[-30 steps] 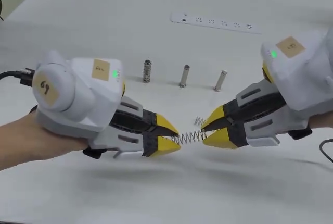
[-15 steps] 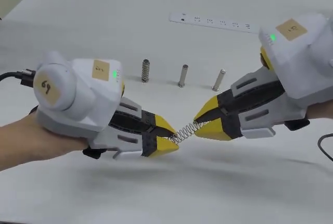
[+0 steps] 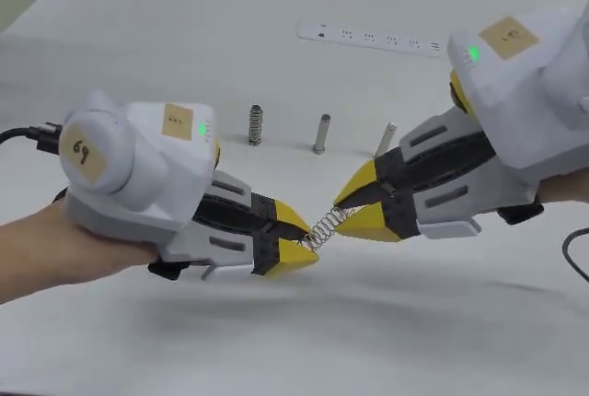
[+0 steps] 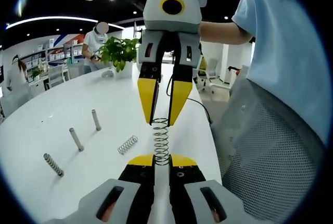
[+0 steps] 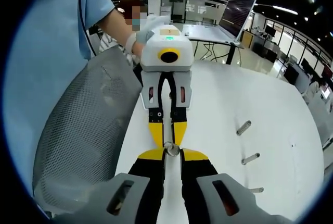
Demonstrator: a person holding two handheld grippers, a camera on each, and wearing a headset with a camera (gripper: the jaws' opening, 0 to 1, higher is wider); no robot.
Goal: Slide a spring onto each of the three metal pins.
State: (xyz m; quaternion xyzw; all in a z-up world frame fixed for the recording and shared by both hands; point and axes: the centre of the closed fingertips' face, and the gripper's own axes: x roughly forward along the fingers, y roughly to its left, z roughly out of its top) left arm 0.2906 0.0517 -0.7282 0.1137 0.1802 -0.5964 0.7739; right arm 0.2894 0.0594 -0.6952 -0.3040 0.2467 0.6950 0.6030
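Note:
A small steel spring [image 3: 322, 226] spans the gap between my two grippers above the white table [image 3: 184, 28]. My left gripper [image 3: 302, 241] is shut on its lower end. My right gripper [image 3: 342, 213] pinches its upper end between the yellow fingertips. In the left gripper view the spring [image 4: 161, 140] rises from my own jaws into the right gripper [image 4: 161, 122]. Beyond the grippers stand three metal pins: the left pin [image 3: 255, 125] wears a spring, while the middle pin [image 3: 321, 133] and the right pin [image 3: 385, 139] are bare. Another loose spring [image 4: 127, 144] lies on the table.
A white power strip [image 3: 377, 40] lies at the far side of the table. A black cable [image 3: 23, 134] trails from the left gripper. A mesh chair [image 5: 78, 140] and the person's blue sleeve show behind the grippers.
My right gripper has risen and moved left toward the left gripper, so the spring is shorter and tilts upward. The left gripper has stayed put.

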